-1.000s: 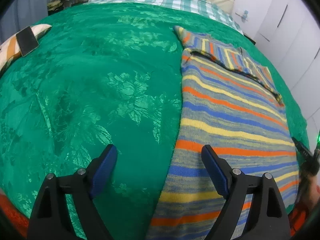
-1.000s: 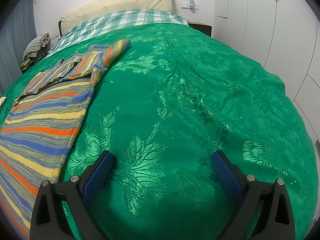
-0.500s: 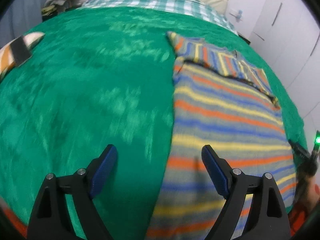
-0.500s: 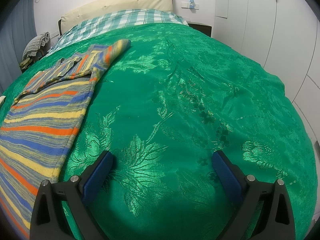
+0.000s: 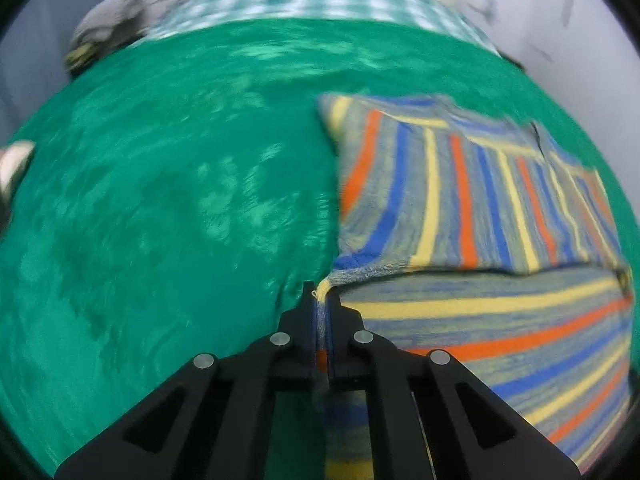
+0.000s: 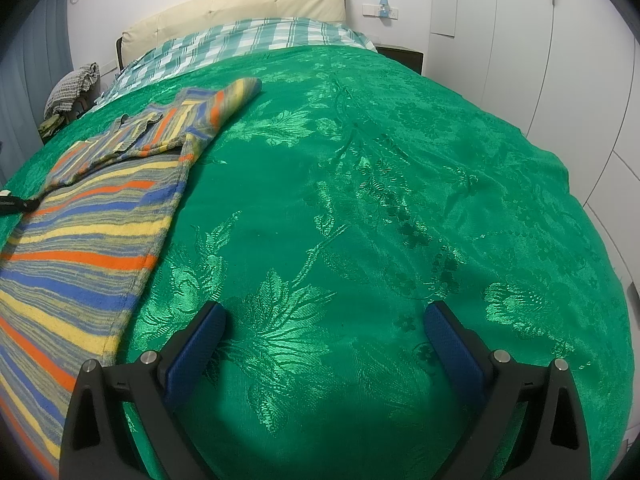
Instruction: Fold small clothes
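Observation:
A small knitted sweater [image 5: 472,240] with blue, yellow, orange and grey stripes lies flat on a green bedspread [image 5: 160,220], one sleeve folded across its chest. My left gripper [image 5: 322,300] is shut on the sweater's left edge and pinches a fold of knit between its fingers. The left wrist view is blurred. In the right wrist view the sweater [image 6: 92,220] lies at the left. My right gripper [image 6: 324,320] is open and empty above bare bedspread [image 6: 360,200], to the right of the sweater and apart from it.
A checked sheet [image 6: 248,40] and a cream headboard [image 6: 232,12] are at the far end of the bed. A heap of cloth [image 6: 72,88] sits at the far left. White wardrobe doors [image 6: 560,60] stand on the right.
My left gripper has moved forward along the sweater's left edge and shut on it; it was open before. The right gripper has stayed open and still.

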Motion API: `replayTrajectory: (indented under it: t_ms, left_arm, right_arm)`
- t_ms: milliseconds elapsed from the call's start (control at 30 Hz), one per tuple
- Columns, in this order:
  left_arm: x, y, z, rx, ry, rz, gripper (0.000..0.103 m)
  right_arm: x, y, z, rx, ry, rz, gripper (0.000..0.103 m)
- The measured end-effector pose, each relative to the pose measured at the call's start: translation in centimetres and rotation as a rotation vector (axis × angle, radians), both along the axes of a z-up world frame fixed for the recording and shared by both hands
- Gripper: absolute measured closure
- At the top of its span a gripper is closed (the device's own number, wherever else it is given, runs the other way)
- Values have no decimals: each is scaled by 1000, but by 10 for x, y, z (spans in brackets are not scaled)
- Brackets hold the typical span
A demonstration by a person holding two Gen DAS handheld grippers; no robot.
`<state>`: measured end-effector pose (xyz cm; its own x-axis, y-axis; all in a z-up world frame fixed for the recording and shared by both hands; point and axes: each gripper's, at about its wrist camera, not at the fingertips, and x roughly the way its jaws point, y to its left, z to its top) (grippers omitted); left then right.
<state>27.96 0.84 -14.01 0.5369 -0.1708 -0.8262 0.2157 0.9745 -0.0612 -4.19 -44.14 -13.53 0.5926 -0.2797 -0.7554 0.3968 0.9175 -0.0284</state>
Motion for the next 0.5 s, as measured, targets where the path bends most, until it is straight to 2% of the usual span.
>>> replayTrajectory:
  t_ms: [133,233,300,333,367,433,500]
  left_arm:
    - [-12,-1,-6,42,-35,6,98]
    - [-11,7,-4,4,-5,28,92]
    - [-21,11,3,16,14,21,74]
    - [-27,16,10,37,12,21,50]
    - [-35,14,17,57,-1,19,30]
    - [-59,23,31,68,-47,-3,20]
    - [-93,39,42,62,-46,-38,16]
  right_arm:
    - [1,0,-1,1,0,0,3]
    - [1,0,-1,-3,2,-1,3]
    - [1,0,-1,-3,2,-1,3]
    - [1,0,-1,-4,3,-2,3]
    - [1,0,-1,-5,4,-2,3]
    - [2,-1,-1,-9,8,-2,3]
    - [3,2,2,-28,21,-6,3]
